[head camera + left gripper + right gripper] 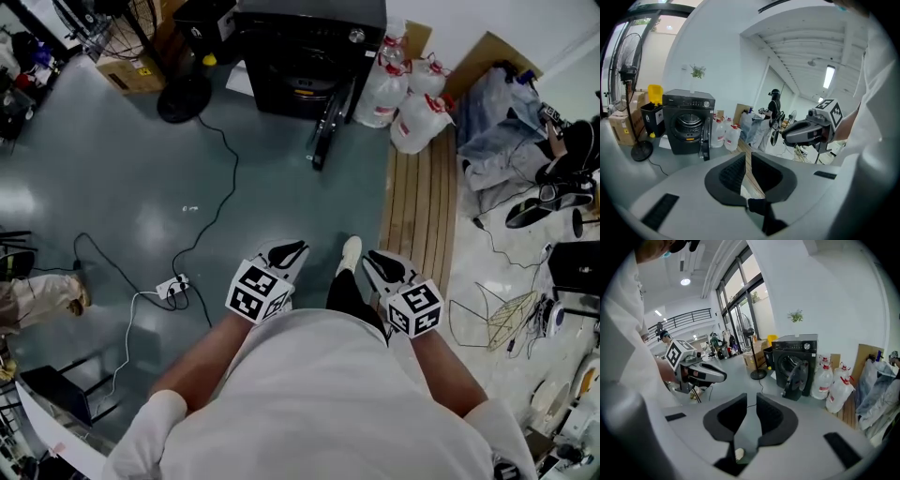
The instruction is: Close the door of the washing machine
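A black front-loading washing machine (305, 42) stands at the far side of the grey floor. Its round door (326, 127) hangs open, swung out toward me on the machine's right. In the left gripper view the machine (686, 122) and its door (705, 138) are well ahead. They also show ahead in the right gripper view, machine (799, 357) and door (797, 378). My left gripper (286, 253) (748, 154) is shut on nothing. My right gripper (386, 267) (751, 395) is open and empty. Both are held close to my body, far from the door.
Several large water jugs (405, 94) stand to the right of the machine. A fan base (183, 98) and a cardboard box (127, 70) sit to its left. A cable runs to a power strip (174, 286). A wooden slat board (422, 216) and piled clothes (497, 122) lie at right.
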{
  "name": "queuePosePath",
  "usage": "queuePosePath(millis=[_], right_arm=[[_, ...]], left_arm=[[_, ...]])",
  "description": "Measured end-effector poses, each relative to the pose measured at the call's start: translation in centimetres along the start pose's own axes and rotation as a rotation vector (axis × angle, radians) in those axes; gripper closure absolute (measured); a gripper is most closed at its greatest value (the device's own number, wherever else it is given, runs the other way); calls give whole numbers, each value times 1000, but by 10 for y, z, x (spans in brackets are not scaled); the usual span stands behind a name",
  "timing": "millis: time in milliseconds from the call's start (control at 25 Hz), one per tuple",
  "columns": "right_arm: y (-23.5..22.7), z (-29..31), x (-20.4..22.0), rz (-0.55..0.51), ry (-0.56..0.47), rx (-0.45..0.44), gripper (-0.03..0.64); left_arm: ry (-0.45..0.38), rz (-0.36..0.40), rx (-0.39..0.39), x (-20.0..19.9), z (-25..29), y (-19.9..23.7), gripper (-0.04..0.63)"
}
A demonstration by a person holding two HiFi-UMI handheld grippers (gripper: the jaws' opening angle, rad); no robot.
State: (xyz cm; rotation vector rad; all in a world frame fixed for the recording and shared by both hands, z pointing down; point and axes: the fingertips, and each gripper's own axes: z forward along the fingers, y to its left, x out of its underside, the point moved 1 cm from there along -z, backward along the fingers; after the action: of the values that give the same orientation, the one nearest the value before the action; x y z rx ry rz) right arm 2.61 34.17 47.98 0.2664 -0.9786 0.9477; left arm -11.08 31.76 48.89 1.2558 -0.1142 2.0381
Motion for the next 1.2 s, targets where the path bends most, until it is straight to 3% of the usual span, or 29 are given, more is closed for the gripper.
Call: queuePosePath(millis=[200, 440, 680, 880, 1200], right_arm=[[-72, 14, -26, -32, 10, -61, 529], [-158, 15, -58, -73, 18, -126, 514], [-223, 18, -61, -78, 42, -181, 486], [-256, 21, -70, -56, 38, -176, 485], [-294, 24, -79, -17, 50, -88, 488]], left_arm=[[41, -24, -96, -31, 64, 26, 514], [57, -88, -212, -73, 136, 56, 509], [96, -106, -328, -94, 195, 93, 494], [131, -144, -369, -98, 232, 123, 486], [225, -103, -419, -88, 287, 194, 480]])
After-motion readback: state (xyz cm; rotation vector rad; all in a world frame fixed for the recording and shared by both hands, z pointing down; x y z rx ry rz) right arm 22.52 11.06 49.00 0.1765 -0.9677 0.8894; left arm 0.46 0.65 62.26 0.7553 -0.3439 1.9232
